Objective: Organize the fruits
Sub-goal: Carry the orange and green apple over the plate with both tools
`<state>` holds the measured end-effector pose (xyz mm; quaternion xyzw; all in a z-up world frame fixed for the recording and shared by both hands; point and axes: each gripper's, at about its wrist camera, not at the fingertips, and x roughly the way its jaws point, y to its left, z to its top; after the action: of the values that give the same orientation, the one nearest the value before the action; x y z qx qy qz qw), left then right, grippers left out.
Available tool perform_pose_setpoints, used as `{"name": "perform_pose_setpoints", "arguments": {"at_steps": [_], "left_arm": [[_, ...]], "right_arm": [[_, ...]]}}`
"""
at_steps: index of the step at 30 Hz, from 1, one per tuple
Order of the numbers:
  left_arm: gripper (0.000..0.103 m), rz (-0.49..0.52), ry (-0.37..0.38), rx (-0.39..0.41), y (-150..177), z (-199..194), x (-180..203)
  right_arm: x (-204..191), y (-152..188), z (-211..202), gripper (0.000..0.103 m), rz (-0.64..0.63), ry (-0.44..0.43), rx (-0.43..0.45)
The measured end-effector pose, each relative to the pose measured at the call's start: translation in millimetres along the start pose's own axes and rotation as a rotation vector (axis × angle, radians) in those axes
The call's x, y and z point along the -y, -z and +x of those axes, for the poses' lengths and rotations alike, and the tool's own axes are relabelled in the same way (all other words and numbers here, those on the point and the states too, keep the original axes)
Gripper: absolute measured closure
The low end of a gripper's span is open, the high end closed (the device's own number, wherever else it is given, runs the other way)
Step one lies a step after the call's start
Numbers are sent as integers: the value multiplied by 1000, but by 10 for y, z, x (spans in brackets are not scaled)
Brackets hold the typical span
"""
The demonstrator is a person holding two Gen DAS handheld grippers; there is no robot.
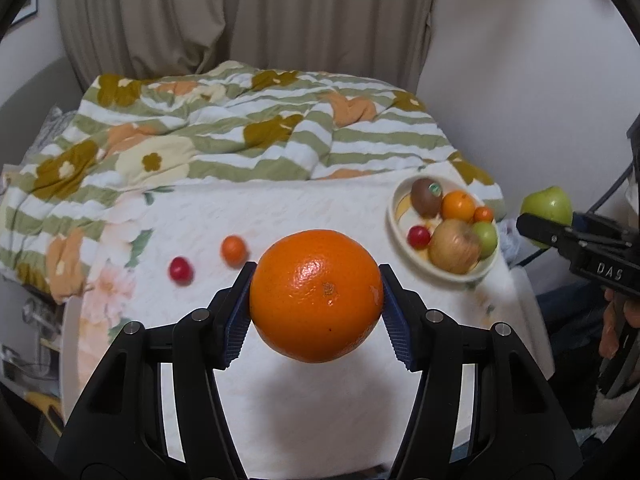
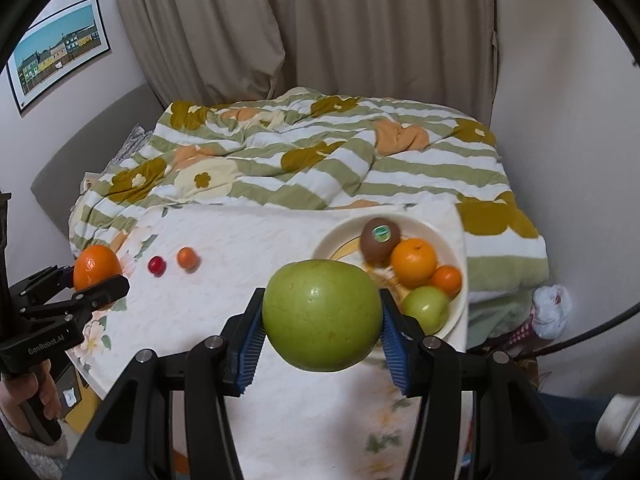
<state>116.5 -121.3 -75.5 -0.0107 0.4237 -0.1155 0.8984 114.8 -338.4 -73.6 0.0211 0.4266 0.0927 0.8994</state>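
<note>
Left tongs [image 1: 316,300] clamping big orange [image 1: 316,295] above worktop [image 1: 280,208], w/ cherry [image 1: 180,270] & small orange [image 1: 233,249] lying loose; right tongs [image 2: 322,316] gripping green apple [image 2: 322,316] near bowl [image 2: 456,320], lowering gently into free gap advised

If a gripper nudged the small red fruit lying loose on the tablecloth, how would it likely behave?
The small red fruit looks round and glossy, so it would probably roll away. The tablecloth looks soft, which may slow it. Being much smaller than the orange in the left gripper, it probably needs nearly closed jaws.
</note>
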Motion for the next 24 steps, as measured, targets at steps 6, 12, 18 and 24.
{"name": "perform_pose_setpoints", "arguments": {"at_steps": [6,12,18,24], "left_arm": [[37,-10,14,-7,-326,353,331],[37,-5,21,-27,-585,740,618],[37,5,33,-74,-767,1211,890],[37,23,49,-135,-842,1626,1027]], "right_arm": [[355,-169,112,54,-13,-8,-3],[609,-293,312,54,-53,-29,-23],[810,-358,568,54,-66,-75,-64],[920,-342,790,54,-53,-110,-103]]}}
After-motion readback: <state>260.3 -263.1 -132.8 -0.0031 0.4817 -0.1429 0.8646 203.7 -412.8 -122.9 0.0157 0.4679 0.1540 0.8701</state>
